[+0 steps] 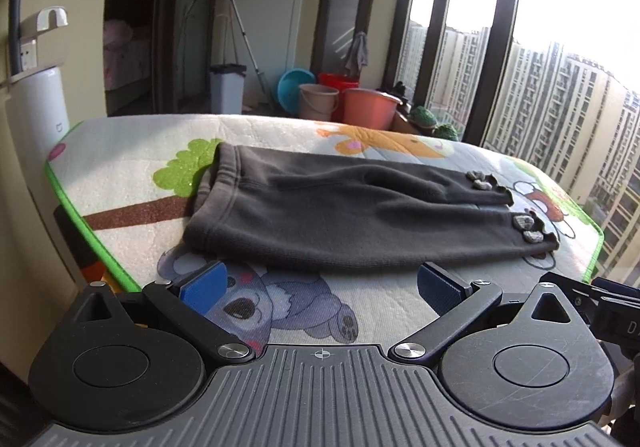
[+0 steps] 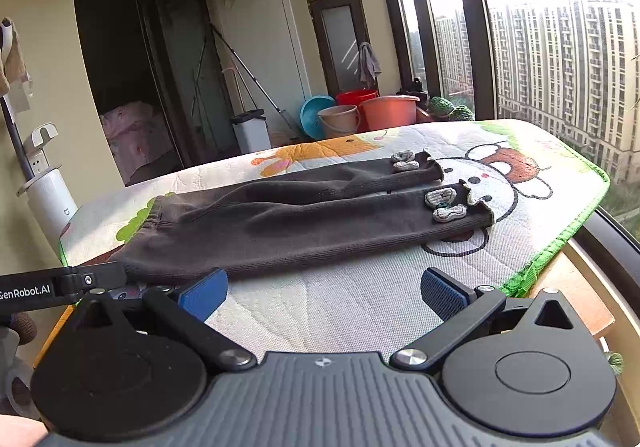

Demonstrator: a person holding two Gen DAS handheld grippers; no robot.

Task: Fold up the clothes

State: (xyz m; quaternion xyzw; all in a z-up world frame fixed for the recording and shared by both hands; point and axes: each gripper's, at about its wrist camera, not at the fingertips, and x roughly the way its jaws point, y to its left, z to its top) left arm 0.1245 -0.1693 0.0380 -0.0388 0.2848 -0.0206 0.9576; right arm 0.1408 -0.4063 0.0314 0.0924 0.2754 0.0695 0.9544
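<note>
One dark trousers point(image 1: 340, 215) flat on mat point(image 1: 132, 151), long axis left-right, waistband left, cuffs right; both grippers' jaws wide

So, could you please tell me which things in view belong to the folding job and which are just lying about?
For the job:
- dark grey trousers, lying flat
- cartoon mat under them
- left gripper and right gripper, jaws open, holding nothing

Just lying about:
- buckets and blue basin
- white bin
- white appliance

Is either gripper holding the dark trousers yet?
No: the trousers lie flat on the mat, with both the left gripper and right gripper open, short of them.
</note>
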